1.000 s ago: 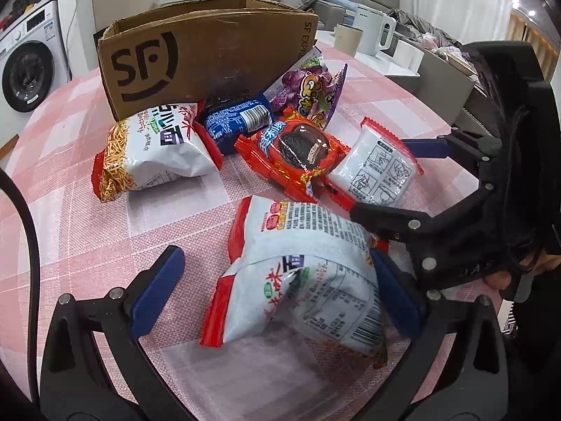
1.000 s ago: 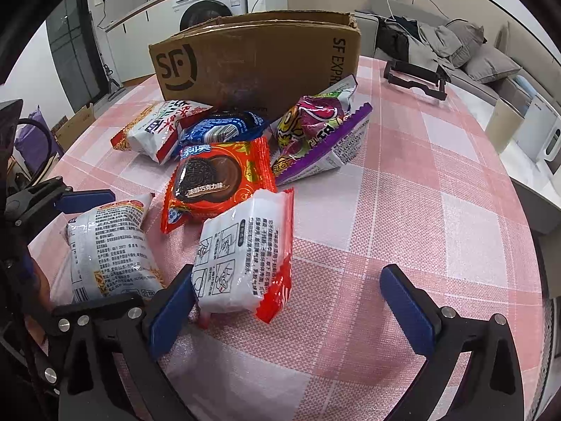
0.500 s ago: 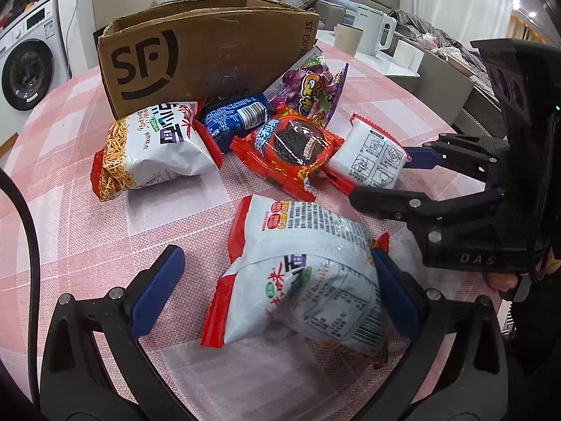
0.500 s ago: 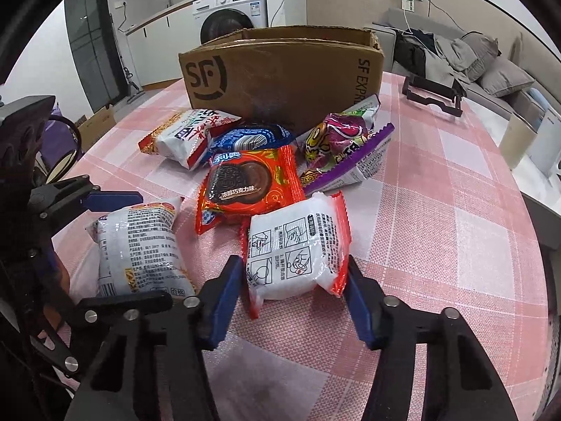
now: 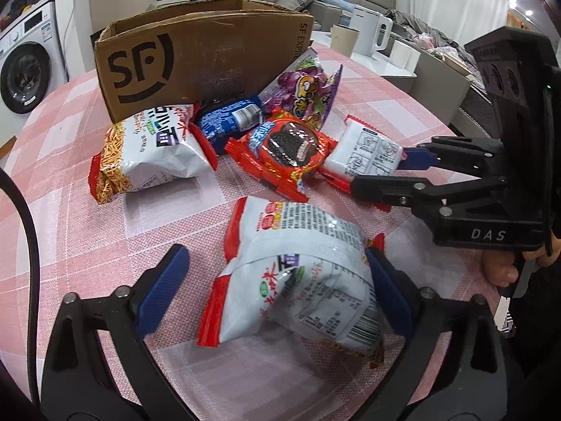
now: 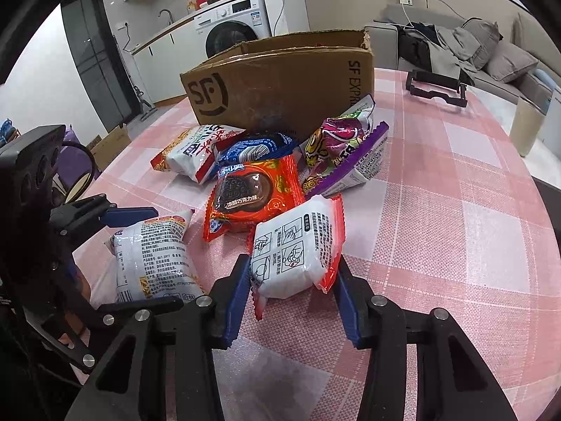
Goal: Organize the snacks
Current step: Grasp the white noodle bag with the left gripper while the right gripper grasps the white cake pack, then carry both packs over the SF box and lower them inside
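Jaws closing — right gripper [image 6: 292, 293] on white packet [image 6: 296, 245]

My left gripper [image 5: 277, 287] points steeply down at the table, its jaws closing. The right blue pad [image 5: 387, 291] already touches a snack packet, while the left pad [image 5: 163, 287] stands clear of it. My right gripper [image 6: 292, 298] also tilts downward, its jaws closing, both blue pads pressing the sides of a white packet. My right hand [image 5: 505, 270] grips the handle behind it.
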`<state>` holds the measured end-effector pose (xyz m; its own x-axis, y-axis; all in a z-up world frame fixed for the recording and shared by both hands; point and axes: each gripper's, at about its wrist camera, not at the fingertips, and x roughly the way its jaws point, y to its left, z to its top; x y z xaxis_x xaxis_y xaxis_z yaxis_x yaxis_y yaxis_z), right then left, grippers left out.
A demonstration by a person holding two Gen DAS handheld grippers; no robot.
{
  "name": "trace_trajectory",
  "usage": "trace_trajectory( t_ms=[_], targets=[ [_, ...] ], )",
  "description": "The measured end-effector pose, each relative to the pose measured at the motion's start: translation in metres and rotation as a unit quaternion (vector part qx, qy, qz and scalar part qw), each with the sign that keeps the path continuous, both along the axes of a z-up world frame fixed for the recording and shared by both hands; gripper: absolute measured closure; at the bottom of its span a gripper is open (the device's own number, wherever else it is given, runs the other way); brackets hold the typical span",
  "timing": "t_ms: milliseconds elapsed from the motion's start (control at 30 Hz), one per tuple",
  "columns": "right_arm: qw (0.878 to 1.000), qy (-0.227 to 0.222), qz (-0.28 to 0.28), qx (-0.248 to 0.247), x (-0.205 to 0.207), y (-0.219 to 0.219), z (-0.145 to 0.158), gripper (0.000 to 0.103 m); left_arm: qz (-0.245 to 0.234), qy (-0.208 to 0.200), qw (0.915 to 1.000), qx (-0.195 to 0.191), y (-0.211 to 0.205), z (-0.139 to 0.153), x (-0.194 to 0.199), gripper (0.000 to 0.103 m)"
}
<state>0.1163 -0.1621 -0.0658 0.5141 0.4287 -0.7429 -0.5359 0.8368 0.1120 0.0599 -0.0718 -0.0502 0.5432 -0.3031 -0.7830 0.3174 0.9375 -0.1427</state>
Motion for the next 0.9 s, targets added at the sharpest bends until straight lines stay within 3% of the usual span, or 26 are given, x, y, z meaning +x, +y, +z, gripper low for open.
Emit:
trace_trajectory(
  t_ms=[33, 100, 233, 900],
  targets=[
    [1.000, 0.001, 0.000, 0.002, 0.001, -0.001, 0.000, 0.057, -0.006, -0.002, 1.0000, -0.004, -0.001, 0.001, -0.001, 0.015],
    [1.000, 0.003, 0.000, 0.005, 0.001, -0.002, 0.000, 0.057, -0.023, -0.006, 0.9996, -0.015, -0.003, 0.003, -0.004, 0.032],
    [1.000, 0.006, 0.000, 0.009, 0.002, -0.003, 0.000, 0.057, -0.032, -0.008, 0.9991, -0.027, -0.002, 0.005, -0.006, 0.040],
    [1.000, -0.014, -0.002, 0.025, -0.004, -0.009, 0.008, 0.058, -0.001, -0.035, 0.9986, -0.040, 0.027, 0.029, -0.026, 0.044]
  ],
)
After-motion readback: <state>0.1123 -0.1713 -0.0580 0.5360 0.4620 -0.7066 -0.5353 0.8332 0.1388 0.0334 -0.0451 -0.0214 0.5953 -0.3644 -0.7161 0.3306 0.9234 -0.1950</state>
